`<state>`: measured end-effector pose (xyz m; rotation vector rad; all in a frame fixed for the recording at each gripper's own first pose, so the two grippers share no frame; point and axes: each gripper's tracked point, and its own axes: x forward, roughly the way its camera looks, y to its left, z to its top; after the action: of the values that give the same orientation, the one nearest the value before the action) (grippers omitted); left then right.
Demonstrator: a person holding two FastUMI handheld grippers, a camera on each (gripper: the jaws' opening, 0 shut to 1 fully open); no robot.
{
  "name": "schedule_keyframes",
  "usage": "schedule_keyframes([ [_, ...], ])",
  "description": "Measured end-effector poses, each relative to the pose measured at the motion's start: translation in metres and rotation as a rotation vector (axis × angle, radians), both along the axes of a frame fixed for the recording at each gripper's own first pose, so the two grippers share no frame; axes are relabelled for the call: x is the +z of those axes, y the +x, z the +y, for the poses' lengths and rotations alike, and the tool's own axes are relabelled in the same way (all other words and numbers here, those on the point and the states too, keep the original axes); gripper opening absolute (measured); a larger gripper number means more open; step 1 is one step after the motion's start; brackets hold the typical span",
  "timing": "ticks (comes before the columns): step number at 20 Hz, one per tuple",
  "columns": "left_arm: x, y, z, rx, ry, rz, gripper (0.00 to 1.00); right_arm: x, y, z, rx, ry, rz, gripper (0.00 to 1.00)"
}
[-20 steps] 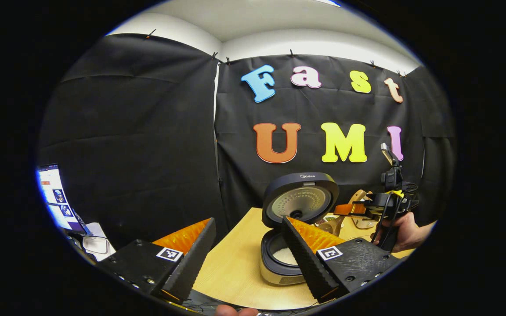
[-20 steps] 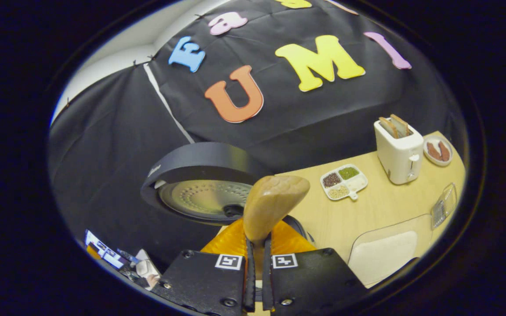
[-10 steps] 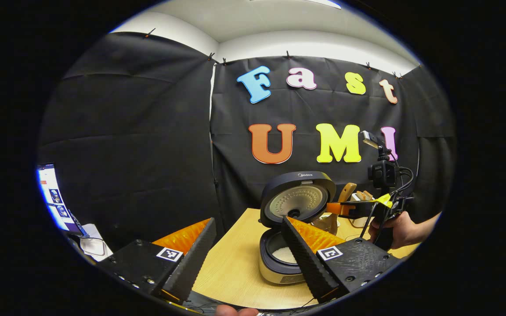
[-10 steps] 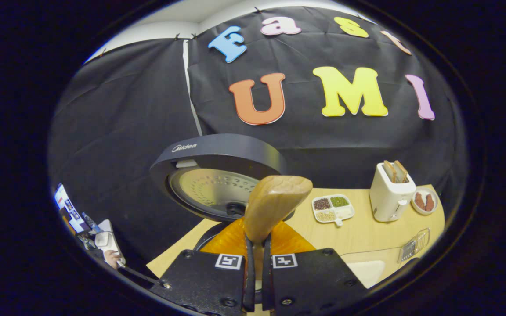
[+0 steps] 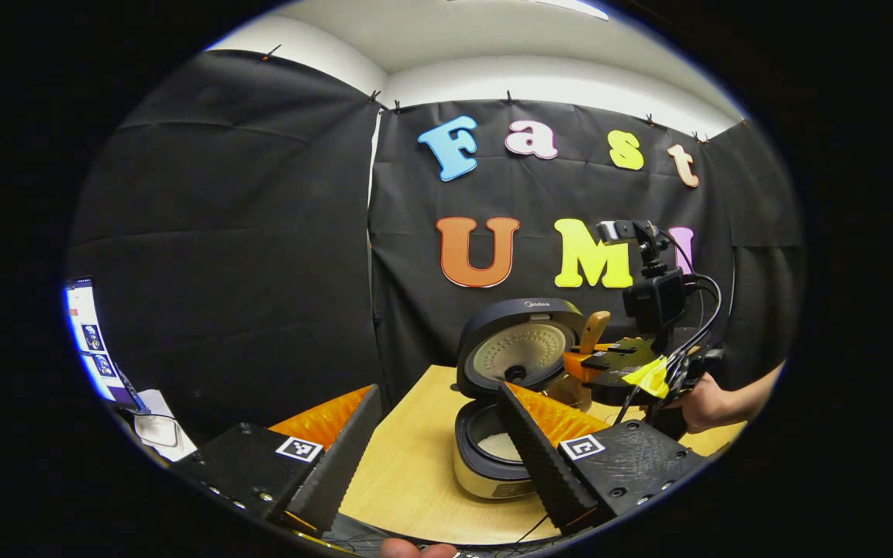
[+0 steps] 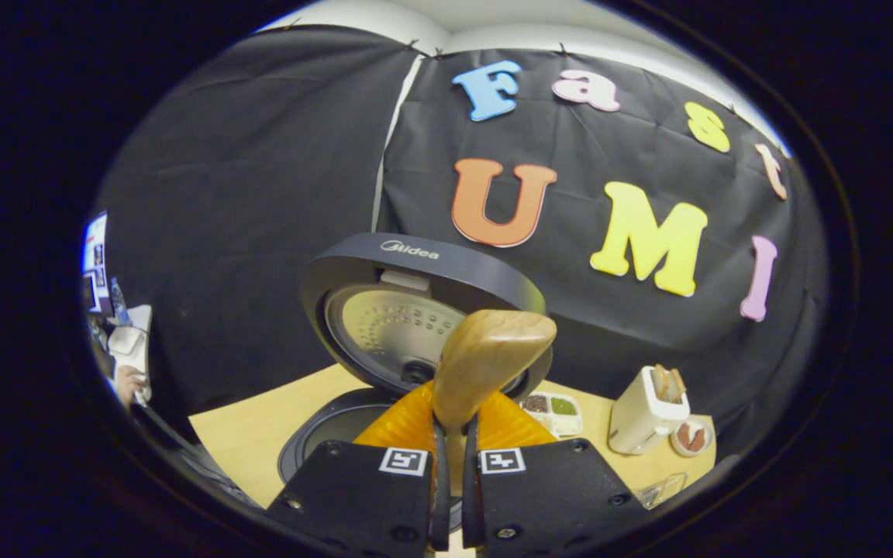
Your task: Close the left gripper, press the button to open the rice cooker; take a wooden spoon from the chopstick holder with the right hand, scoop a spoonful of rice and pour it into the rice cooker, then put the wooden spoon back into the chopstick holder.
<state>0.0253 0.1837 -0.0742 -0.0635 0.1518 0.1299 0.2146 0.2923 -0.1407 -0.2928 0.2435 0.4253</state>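
The dark rice cooker (image 5: 485, 477) stands on the wooden table (image 5: 415, 473) with its lid (image 5: 520, 345) raised and white rice (image 5: 501, 446) in the pot. My left gripper (image 5: 437, 391) is open in front of it and holds nothing. In the right gripper view, my right gripper (image 6: 450, 425) is shut on the handle of the wooden spoon (image 6: 489, 360), whose bowl sticks up in front of the lid (image 6: 415, 310), above the pot's rim (image 6: 322, 438). The left gripper view has the right gripper (image 5: 580, 363) and spoon (image 5: 594, 329) right of the lid, held by a hand (image 5: 710, 403).
A white toaster (image 6: 644, 411), a divided dish of grains (image 6: 551, 405) and a small plate (image 6: 691, 436) sit on the table beyond the cooker. A lit screen (image 5: 86, 341) stands off the table's left side. Bare tabletop (image 6: 253, 434) lies left of the cooker.
The right gripper with the spoon has risen and swung left, closer to the open lid, and its view has rolled. The left gripper has stayed nearly still and open.
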Motion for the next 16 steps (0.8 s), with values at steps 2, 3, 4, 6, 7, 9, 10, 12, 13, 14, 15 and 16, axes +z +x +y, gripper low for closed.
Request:
schedule_keyframes([
  [2, -0.002, 0.001, 0.0, -0.004, 0.001, 0.003, 0.96, 0.0, 0.0, 0.003, 0.013, -0.05, -0.039, 0.11],
  [3, -0.004, 0.001, -0.001, -0.005, -0.001, 0.004, 0.96, 0.0, -0.001, 0.004, 0.02, -0.065, -0.05, 0.11],
  [4, -0.002, 0.001, -0.001, -0.006, -0.006, 0.001, 0.96, 0.0, -0.002, 0.006, 0.027, -0.071, -0.053, 0.12],
  [6, -0.001, 0.002, -0.003, -0.009, -0.02, -0.004, 0.96, 0.0, -0.002, 0.006, 0.037, -0.064, -0.046, 0.11],
  [7, -0.001, 0.002, -0.007, -0.016, -0.026, -0.006, 0.96, 0.003, -0.001, 0.005, 0.038, -0.06, -0.045, 0.11],
  [9, 0.001, 0.002, -0.012, -0.029, -0.023, -0.009, 0.95, 0.009, -0.003, 0.005, 0.044, -0.042, -0.047, 0.11],
  [10, 0.001, 0.002, -0.015, -0.033, -0.018, -0.009, 0.95, 0.012, -0.005, 0.004, 0.045, -0.023, -0.042, 0.11],
  [12, 0.003, 0.002, -0.019, -0.038, -0.011, -0.011, 0.95, 0.016, -0.01, -0.002, 0.032, 0.033, -0.022, 0.11],
  [13, 0.005, 0.003, -0.021, -0.039, -0.009, -0.016, 0.95, 0.02, -0.012, -0.006, 0.025, 0.062, -0.011, 0.11],
  [14, 0.009, 0.004, -0.024, -0.041, -0.005, -0.017, 0.95, 0.024, -0.014, -0.011, 0.02, 0.1, 0.005, 0.11],
  [15, 0.01, 0.006, -0.028, -0.043, 0.0, -0.016, 0.95, 0.029, -0.019, -0.015, 0.019, 0.15, 0.026, 0.11],
  [16, 0.013, 0.007, -0.033, -0.045, 0.005, -0.017, 0.95, 0.034, -0.023, -0.021, 0.017, 0.208, 0.055, 0.12],
])
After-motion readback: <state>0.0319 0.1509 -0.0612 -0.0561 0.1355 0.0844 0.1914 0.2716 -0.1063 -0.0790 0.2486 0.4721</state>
